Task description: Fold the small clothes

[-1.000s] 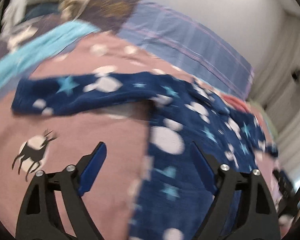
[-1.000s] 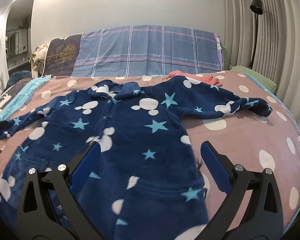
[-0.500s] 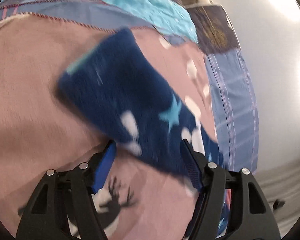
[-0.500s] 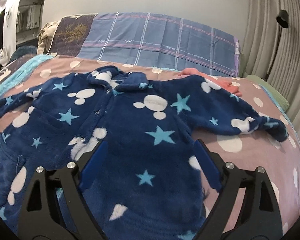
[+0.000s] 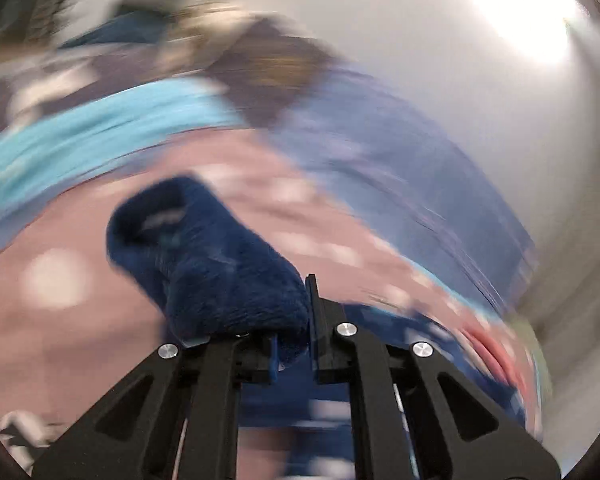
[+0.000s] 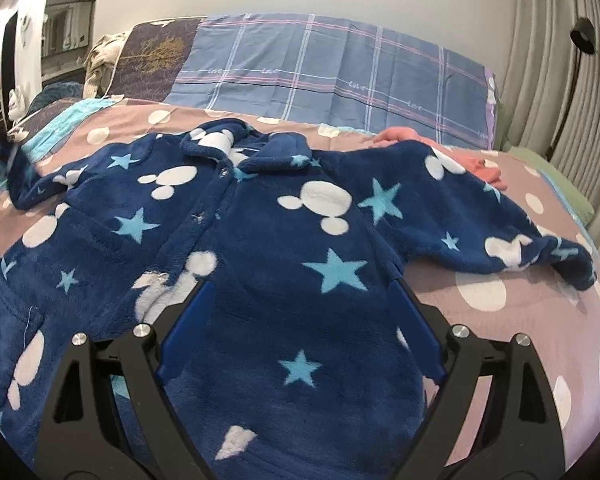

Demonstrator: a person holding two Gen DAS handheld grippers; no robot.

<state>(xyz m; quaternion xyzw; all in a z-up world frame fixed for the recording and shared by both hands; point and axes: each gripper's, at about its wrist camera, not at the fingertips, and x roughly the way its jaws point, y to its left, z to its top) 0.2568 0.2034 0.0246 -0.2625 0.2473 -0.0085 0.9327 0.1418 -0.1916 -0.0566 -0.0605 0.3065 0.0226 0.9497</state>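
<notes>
A navy fleece jacket [image 6: 260, 220] with white mouse heads and light blue stars lies face up, sleeves spread, on the pink dotted bedspread [image 6: 500, 320]. My right gripper [image 6: 300, 290] hangs open just over its lower front, the fingers wide on either side of the fabric, the right one near the side seam. In the blurred left wrist view my left gripper [image 5: 306, 292] is shut on the cuff end of one sleeve [image 5: 204, 256], which bulges out ahead of the jaws, above the bed. That same sleeve [image 6: 32, 188] is bunched at the far left in the right wrist view.
A blue plaid pillow cover [image 6: 340, 72] and a dark cushion [image 6: 152, 56] stand at the head of the bed. A pink garment [image 6: 480, 160] lies behind the jacket's right sleeve [image 6: 500, 220]. A light blue blanket [image 5: 100, 144] runs along the left; curtains and a lamp [image 6: 582, 36] stand at the right.
My left gripper closed on the sleeve end and swung with it; its view is now blurred. My right gripper moved closer in over the jacket and narrowed a little.
</notes>
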